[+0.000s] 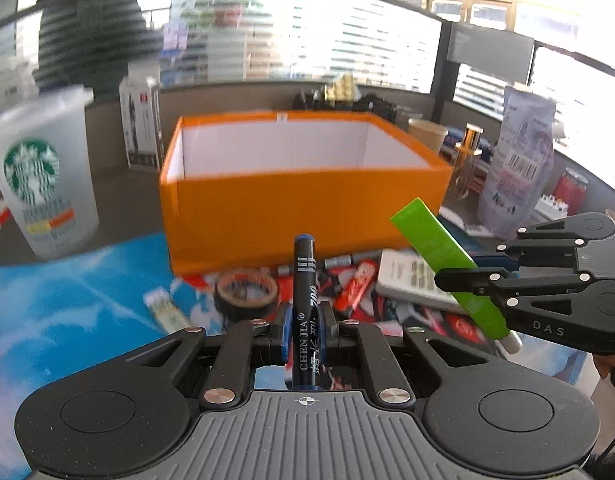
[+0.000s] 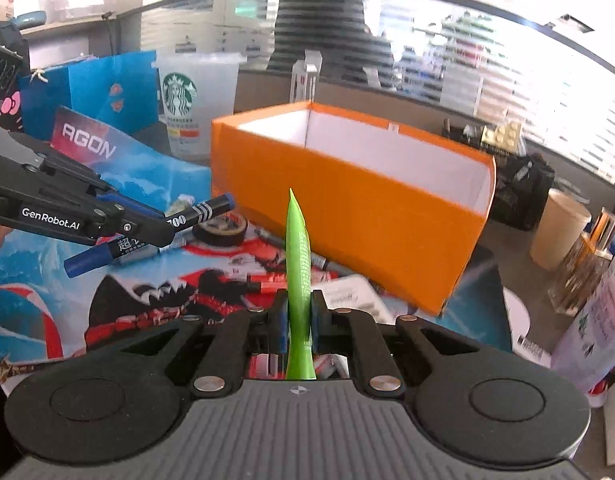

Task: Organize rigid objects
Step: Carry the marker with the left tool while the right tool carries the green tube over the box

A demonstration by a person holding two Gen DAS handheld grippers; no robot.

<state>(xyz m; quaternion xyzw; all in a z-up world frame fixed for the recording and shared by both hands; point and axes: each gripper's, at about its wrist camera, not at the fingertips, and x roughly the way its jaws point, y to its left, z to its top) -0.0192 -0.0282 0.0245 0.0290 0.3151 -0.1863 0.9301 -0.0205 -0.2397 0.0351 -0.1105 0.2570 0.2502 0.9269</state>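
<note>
An open orange box (image 1: 303, 204) with a white inside stands on the table ahead; it also shows in the right wrist view (image 2: 359, 216). My left gripper (image 1: 305, 330) is shut on a black and blue marker (image 1: 304, 280), held above the mat in front of the box. My right gripper (image 2: 299, 312) is shut on a flat green tube (image 2: 298, 256), also held in front of the box. The right gripper (image 1: 481, 280) with the green tube (image 1: 439, 248) shows at the right of the left wrist view. The left gripper (image 2: 159, 226) with the marker (image 2: 199, 212) shows at the left of the right wrist view.
On the printed mat (image 1: 67, 292) in front of the box lie a roll of black tape (image 1: 245, 290), a red lighter (image 1: 355, 286), a white remote (image 1: 415, 276) and pens. A Starbucks cup (image 1: 43, 172) stands left of the box. Bottles and a pouch (image 1: 515, 160) stand at the right.
</note>
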